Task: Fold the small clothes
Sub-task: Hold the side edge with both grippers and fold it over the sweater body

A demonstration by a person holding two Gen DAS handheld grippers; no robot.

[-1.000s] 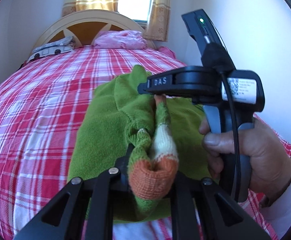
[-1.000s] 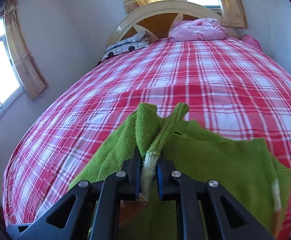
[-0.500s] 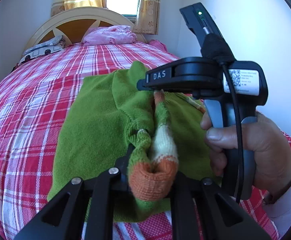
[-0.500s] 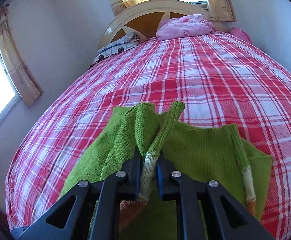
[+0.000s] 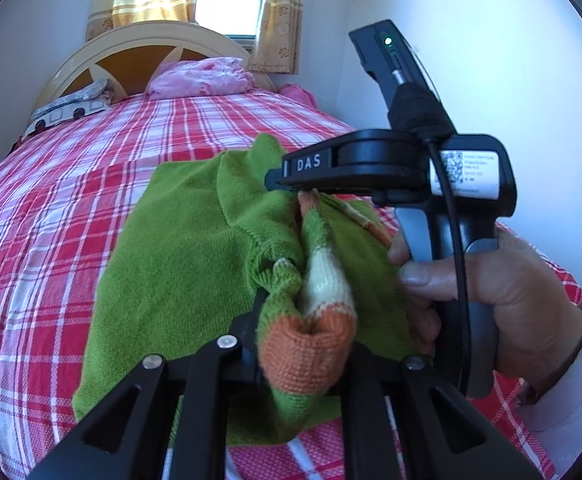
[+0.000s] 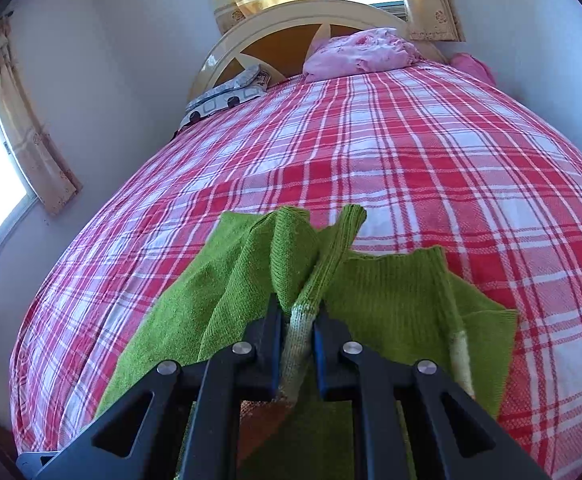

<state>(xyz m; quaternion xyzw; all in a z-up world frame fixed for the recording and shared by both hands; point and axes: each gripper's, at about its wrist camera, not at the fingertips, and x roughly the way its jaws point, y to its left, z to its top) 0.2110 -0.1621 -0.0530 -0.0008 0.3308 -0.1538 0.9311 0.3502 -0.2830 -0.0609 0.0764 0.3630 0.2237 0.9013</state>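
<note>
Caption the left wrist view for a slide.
Both grippers, left and right, pinch a green sweater's striped sleeve above a red plaid bed.

left tongs pads buried under sweater cuff, label print too small to read
</note>
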